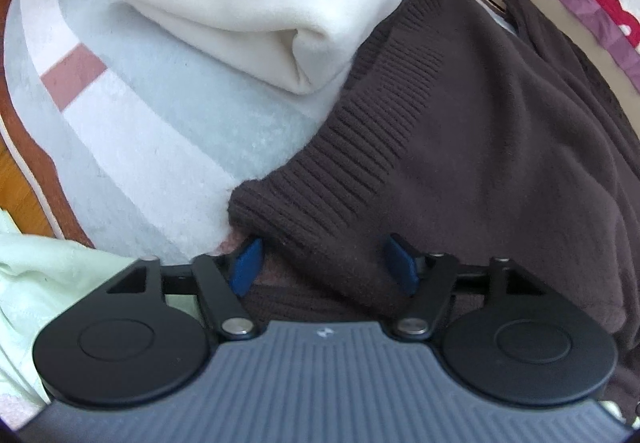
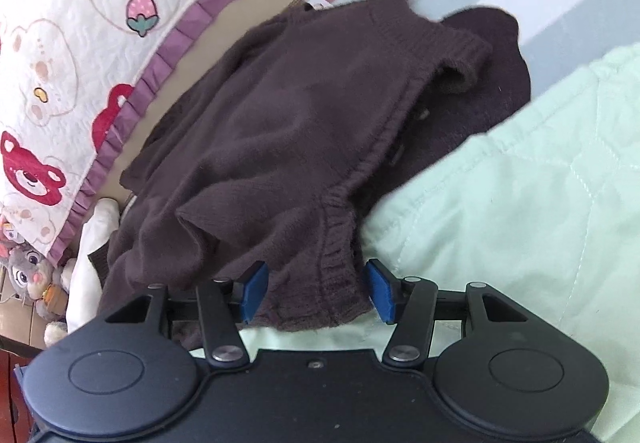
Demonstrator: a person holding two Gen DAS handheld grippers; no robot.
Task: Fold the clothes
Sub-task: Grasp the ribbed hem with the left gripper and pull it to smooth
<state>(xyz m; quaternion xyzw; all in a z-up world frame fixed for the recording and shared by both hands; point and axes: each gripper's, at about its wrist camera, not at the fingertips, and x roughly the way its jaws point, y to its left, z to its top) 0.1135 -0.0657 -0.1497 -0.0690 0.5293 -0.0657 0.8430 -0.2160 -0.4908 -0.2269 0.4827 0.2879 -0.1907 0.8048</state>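
A dark brown knitted sweater (image 1: 460, 131) lies crumpled on the bed, its ribbed hem (image 1: 352, 163) running diagonally toward my left gripper (image 1: 323, 265). That gripper stands open with the hem's corner lying between its blue pads (image 1: 245, 267), which do not squeeze it. In the right wrist view the same sweater (image 2: 280, 115) is spread out with a sleeve cuff (image 2: 460, 59) at the far end. My right gripper (image 2: 316, 291) is open around a gathered ribbed edge (image 2: 338, 243), with a blue pad on either side of the cloth.
A folded white garment (image 1: 240, 15) rests on the striped blanket (image 1: 160, 131) beyond the left gripper. A pale green quilt (image 2: 520, 183) lies right of the sweater. A bear-print quilt with purple trim (image 2: 60, 43) and soft toys (image 2: 28, 271) sit to the left.
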